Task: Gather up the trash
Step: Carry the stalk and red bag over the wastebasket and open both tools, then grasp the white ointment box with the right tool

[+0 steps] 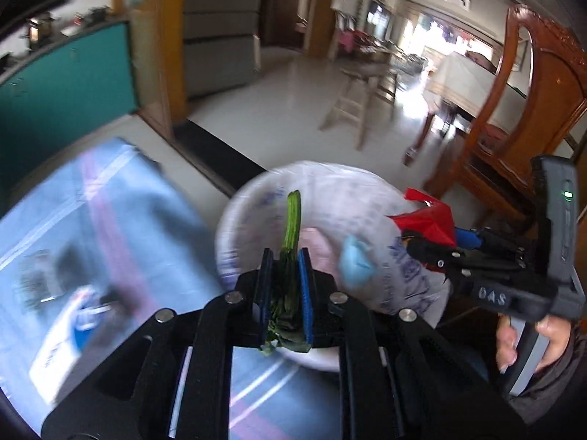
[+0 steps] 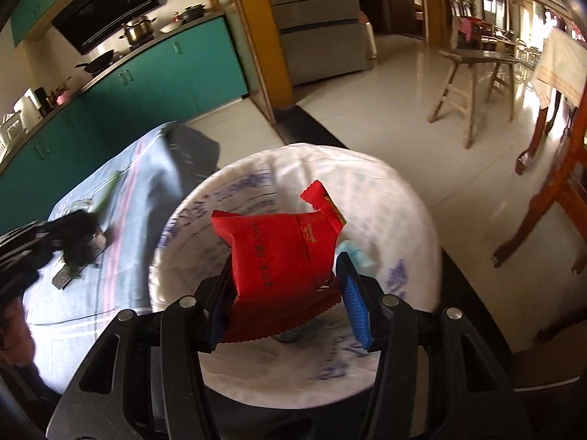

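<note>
A bin lined with a white printed plastic bag (image 1: 330, 187) (image 2: 396, 201) stands beside the table. My left gripper (image 1: 285, 256) is shut on a green vegetable stalk (image 1: 292, 220), held over the bin's near side. My right gripper (image 2: 284, 267) is shut on a red snack wrapper (image 2: 279, 242) above the bin's mouth. The left wrist view shows that wrapper (image 1: 425, 220) at the bin's right rim, with a person's hand (image 1: 513, 341) on the tool. A crumpled light blue scrap (image 1: 354, 264) (image 2: 361, 256) lies inside the bag. In the right wrist view the left gripper (image 2: 73, 231) is a dark blur at the left.
A light blue cloth with pink stripes (image 1: 110, 220) (image 2: 110, 256) covers the table left of the bin. A blurred white and blue packet (image 1: 84, 311) lies on it. A carved wooden chair (image 1: 532, 110) stands right of the bin, a wooden stool (image 2: 473, 80) farther off, teal cabinets (image 2: 165, 73) behind.
</note>
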Demonstrator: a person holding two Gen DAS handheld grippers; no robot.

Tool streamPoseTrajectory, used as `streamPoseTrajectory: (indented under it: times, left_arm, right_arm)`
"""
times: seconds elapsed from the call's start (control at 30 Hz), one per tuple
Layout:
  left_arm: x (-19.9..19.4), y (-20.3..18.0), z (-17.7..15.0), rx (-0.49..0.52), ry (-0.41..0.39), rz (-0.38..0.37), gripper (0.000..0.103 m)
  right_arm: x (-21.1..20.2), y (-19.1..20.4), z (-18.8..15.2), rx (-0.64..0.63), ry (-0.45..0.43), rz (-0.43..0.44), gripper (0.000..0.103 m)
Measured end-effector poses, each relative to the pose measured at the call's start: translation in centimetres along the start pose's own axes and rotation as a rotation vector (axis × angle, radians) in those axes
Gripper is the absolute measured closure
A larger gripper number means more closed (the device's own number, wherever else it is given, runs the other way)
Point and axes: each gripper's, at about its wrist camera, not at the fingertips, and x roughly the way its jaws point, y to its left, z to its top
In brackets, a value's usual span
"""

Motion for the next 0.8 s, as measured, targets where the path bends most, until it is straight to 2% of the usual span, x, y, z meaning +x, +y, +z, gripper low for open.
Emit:
streamPoseTrajectory:
  times: [0.03, 0.1, 0.13, 0.17, 0.23, 0.27, 0.33, 0.4, 0.47, 0.5, 0.6, 0.67, 0.8]
  left_arm:
    - [0.9, -0.3, 0.2, -0.001, 0.016, -0.007, 0.081]
    - [1.6, -0.4, 0.5, -0.008, 0.027, 0.005, 0.063]
    - [1.6, -0.4, 0.6, -0.010, 0.024, 0.014, 0.058]
    - [1.4, 0.0, 0.7, -0.011, 0.016, 0.023, 0.049]
    - [0.5, 1.0, 0.8, -0.013, -0.003, 0.057, 0.041]
    - [-0.3, 1.8, 0.8, -0.011, -0.015, 0.088, 0.037]
    - [-2.4, 4.0, 0.5, 0.007, -0.055, 0.186, 0.033]
    - [-4.5, 7.6, 0.0, -0.013, -0.087, 0.327, 0.025]
    - [-5.7, 11.5, -0.5, -0.092, -0.070, 0.405, 0.022]
    - [-6.0, 14.3, -1.0, -0.170, -0.036, 0.437, 0.020]
    - [-6.2, 19.6, -2.1, -0.295, 0.038, 0.446, 0.020]
    - [-7.2, 22.0, -2.9, -0.347, 0.022, 0.476, 0.020]
    - [-10.6, 26.3, -4.6, -0.482, -0.024, 0.453, 0.020]
  right_arm:
    - [-0.1, -0.5, 0.1, 0.003, 0.000, -0.002, 0.050]
    - [-0.1, -0.8, 0.2, 0.000, 0.008, 0.006, 0.049]
    - [0.1, -0.6, 0.3, -0.008, 0.012, 0.006, 0.048]
    - [0.4, -0.3, 0.4, -0.022, 0.018, 0.002, 0.044]
    - [1.1, 0.0, 0.5, -0.040, 0.033, -0.010, 0.036]
    - [1.6, 0.2, 0.5, -0.044, 0.045, -0.017, 0.031]
    - [2.1, 0.7, 0.8, -0.037, 0.057, -0.024, 0.026]
    - [2.3, 1.2, 0.9, -0.031, 0.054, -0.007, 0.023]
    - [2.2, 3.0, 1.1, -0.055, 0.046, 0.031, 0.020]
    - [2.2, 4.0, 1.2, -0.076, 0.046, 0.046, 0.020]
    - [2.8, 10.3, 1.3, -0.233, 0.071, 0.134, 0.017]
    - [3.4, 14.8, 1.1, -0.365, 0.092, 0.220, 0.015]
    - [5.1, 23.5, -0.3, -0.692, 0.118, 0.345, 0.014]
